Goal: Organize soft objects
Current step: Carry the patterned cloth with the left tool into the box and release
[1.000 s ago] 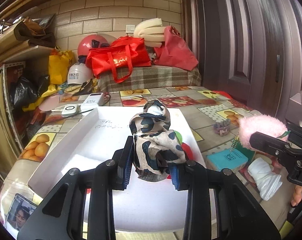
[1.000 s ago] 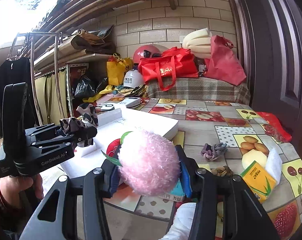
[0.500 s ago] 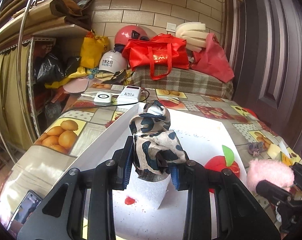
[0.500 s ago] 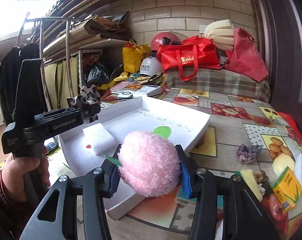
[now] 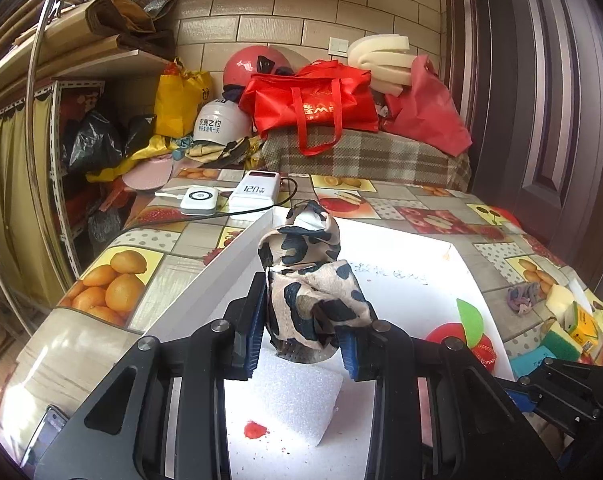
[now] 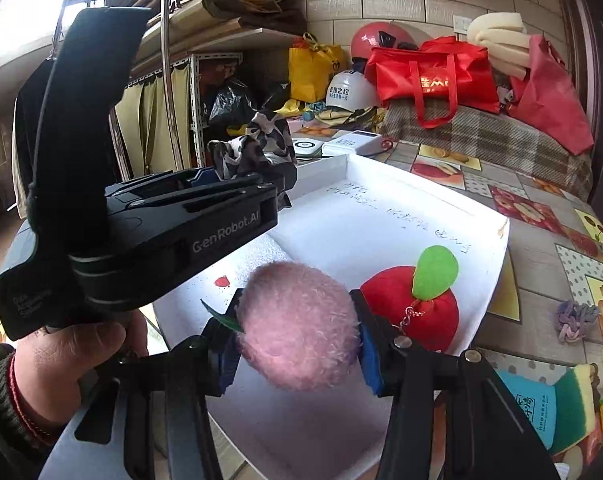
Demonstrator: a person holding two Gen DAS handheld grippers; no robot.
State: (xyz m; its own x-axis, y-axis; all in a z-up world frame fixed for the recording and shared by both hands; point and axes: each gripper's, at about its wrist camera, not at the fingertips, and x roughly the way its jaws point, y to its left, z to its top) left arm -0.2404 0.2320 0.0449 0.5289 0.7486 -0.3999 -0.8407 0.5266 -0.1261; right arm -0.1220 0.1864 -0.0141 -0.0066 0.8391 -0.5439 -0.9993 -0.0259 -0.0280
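Note:
My left gripper (image 5: 301, 348) is shut on a cow-print fabric scrunchie (image 5: 307, 280) and holds it above a white foam block (image 5: 297, 392) in the white foam tray (image 5: 405, 252). My right gripper (image 6: 297, 344) is shut on a fluffy pink plush ball (image 6: 297, 324) above the tray's near part (image 6: 381, 216). A red plush apple (image 6: 417, 312) with a green leaf lies in the tray, just right of the pink ball. It also shows in the left wrist view (image 5: 461, 336). The left gripper with the scrunchie (image 6: 257, 148) shows at the left of the right wrist view.
On the fruit-print tablecloth right of the tray lie a purple scrunchie (image 6: 573, 318), a teal packet (image 6: 535, 404), a green-yellow sponge (image 6: 577, 404) and a yellow box (image 5: 581, 324). Two white power banks (image 5: 229, 194) with a cable sit behind the tray. Red bags (image 5: 313, 108) and helmets are piled at the back.
Both grippers have moved left and forward over the tray. The pink ball now hangs over the tray's inside beside the red apple. The scrunchie sits above the foam block.

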